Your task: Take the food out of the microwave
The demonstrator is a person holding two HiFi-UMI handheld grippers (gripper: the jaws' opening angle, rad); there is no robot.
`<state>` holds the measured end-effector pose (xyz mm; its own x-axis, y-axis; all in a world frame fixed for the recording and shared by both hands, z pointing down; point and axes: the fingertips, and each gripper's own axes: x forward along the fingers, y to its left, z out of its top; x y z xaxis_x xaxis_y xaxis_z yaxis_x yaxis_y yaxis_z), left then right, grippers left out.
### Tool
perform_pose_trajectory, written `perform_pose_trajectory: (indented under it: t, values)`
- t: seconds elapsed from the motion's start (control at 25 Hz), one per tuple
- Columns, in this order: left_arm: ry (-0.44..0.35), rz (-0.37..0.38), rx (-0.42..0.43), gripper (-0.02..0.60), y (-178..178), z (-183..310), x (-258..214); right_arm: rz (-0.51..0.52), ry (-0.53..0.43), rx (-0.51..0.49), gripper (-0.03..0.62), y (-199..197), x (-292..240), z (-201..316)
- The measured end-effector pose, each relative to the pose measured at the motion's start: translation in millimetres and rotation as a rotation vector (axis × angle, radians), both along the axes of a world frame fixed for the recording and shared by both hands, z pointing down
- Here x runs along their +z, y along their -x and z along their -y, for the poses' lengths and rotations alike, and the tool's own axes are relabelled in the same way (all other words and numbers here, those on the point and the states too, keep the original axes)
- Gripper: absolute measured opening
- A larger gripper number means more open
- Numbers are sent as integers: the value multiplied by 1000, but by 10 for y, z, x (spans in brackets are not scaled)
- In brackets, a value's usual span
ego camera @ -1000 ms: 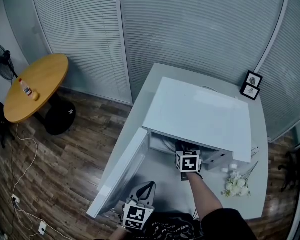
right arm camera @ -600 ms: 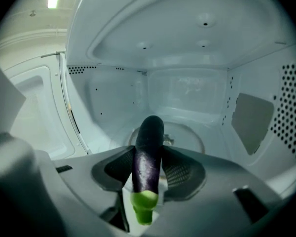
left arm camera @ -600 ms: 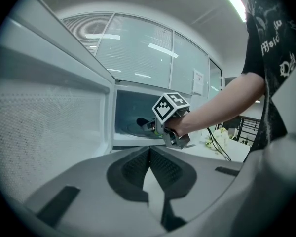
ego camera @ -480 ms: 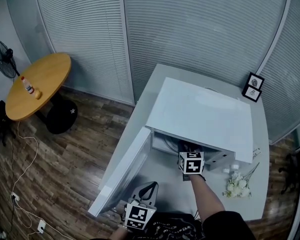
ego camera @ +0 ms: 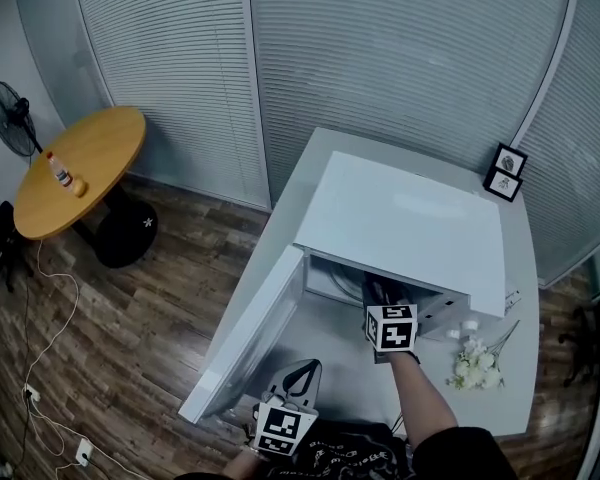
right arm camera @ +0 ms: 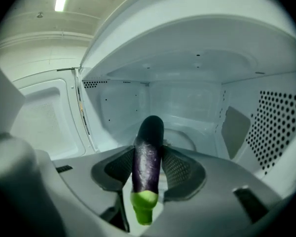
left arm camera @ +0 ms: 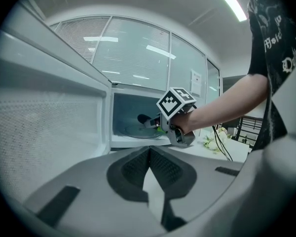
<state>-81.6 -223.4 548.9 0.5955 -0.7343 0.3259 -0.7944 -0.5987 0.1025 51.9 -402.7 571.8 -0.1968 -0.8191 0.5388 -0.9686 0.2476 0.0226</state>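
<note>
The right claw (right arm camera: pixel 148 150) is pinched on the glossy purple aubergine with a green stem (right arm camera: pixel 147 169), lower centre, for drawing it out of the white microwave (right arm camera: pixel 187 100).

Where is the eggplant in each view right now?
Head view: not visible, hidden under the microwave top.
Left gripper view: centre, eggplant tip inside the microwave opening.
Right gripper view: low centre, eggplant gripped in the right claw.
Shared landmark: the microwave's open cavity.

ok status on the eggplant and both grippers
Right gripper jaws clamped on the eggplant, its tip inside the microwave. Left gripper shut, empty, outside. Door wide open, path out clear.
</note>
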Motion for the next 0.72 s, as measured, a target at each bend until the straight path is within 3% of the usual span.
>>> perform_pose_trajectory:
  t: [0.72]
  values:
    - [-20, 0, 3, 8, -178, -107, -54, -20, -9, -34, 172, -128, -133, -525]
